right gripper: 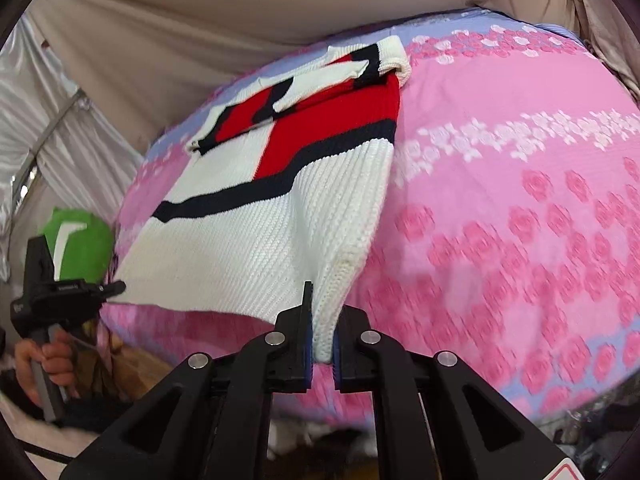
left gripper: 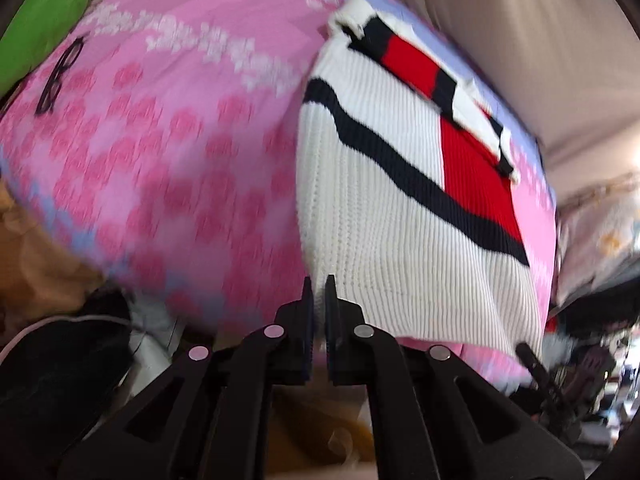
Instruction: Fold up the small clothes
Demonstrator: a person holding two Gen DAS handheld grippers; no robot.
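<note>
A small white knit sweater (left gripper: 400, 208) with a navy stripe and red blocks lies on a pink flowered bedspread (left gripper: 168, 168); its sleeves are folded over the chest. My left gripper (left gripper: 319, 300) is shut on the sweater's near hem corner. In the right wrist view the sweater (right gripper: 256, 216) is lifted at its hem, and my right gripper (right gripper: 323, 320) is shut on the other hem corner. The left gripper (right gripper: 108, 290) shows at the sweater's left corner, held by a hand.
A green cushion (left gripper: 44, 24) lies at the bed's far corner, also in the right wrist view (right gripper: 80, 240). Black glasses (left gripper: 60, 76) lie on the bedspread. Beige curtains (right gripper: 200, 20) hang behind the bed. Clutter lies below the bed edge.
</note>
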